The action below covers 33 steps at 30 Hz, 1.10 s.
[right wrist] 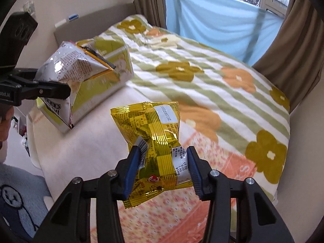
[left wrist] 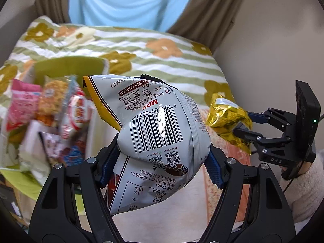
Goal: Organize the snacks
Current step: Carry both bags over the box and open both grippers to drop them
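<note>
A silver snack bag [left wrist: 162, 125] is clamped between the blue pads of the left gripper [left wrist: 160, 162] and is held above the bed [left wrist: 182, 64]. A gold snack packet [right wrist: 156, 151] is pinched at its waist by the right gripper [right wrist: 162, 170]. A green box of snacks [left wrist: 66, 68] is seen at ten o'clock from the silver bag, on the floral blanket.

Two grippers: left gripper [left wrist: 160, 162], right gripper [right wrist: 164, 170]. One silver snack bag [left wrist: 160, 125]. One gold snack packet [right wrist: 156, 141]. One green box [right wrist: 105, 75]; several blurred packets [left wrist: 52, 109], count unclear.
</note>
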Motion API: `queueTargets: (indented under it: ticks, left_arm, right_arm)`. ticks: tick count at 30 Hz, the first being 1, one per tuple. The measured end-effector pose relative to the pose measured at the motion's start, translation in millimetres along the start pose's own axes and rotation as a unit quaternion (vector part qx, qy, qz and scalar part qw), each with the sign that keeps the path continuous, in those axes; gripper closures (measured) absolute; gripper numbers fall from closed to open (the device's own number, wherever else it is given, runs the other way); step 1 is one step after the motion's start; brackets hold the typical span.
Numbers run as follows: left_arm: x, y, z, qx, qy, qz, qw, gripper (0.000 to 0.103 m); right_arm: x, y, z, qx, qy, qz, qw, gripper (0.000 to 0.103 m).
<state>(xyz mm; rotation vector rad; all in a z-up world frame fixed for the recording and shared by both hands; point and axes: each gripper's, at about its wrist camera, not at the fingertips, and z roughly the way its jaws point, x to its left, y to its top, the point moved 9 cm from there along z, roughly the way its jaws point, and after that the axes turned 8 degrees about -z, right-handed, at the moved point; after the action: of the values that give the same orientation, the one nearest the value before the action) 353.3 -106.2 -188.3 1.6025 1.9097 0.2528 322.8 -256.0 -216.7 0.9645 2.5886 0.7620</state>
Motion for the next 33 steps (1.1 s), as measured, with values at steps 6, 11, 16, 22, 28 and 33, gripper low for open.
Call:
queueTargets:
  ticks: [6, 11, 16, 22, 28, 33]
  left_arm:
    - [67, 19, -41, -0.032, 0.005, -0.014, 0.9994, 0.032]
    - [129, 26, -64, -0.026, 0.008, -0.017, 0.9995, 0.032]
    - [186, 25, -72, -0.008, 0.012, -0.012, 0.9998, 0.032]
    - [231, 18, -56, 0.040, -0.004, 0.002, 0.9992, 0.030]
    - [247, 10, -46, 0.066, -0.007, 0.051, 0.9965, 0.000]
    - [258, 6, -50, 0.080, -0.006, 0.067, 0.9945, 0.000]
  right_arm:
    - [32, 55, -15, -0.047, -0.014, 0.030, 0.998, 0.060]
    - [76, 97, -18, -0.073, -0.018, 0.064, 0.995, 0.060]
    - [132, 138, -3, -0.085, -0.014, 0.087, 0.993, 0.060]
    - [188, 170, 19, -0.095, -0.005, 0.115, 0.989, 0.060]
    - [218, 176, 37, -0.089, -0.019, 0.161, 0.983, 0.060]
    - [228, 172, 47, -0.071, -0.042, 0.192, 0.978, 0.060]
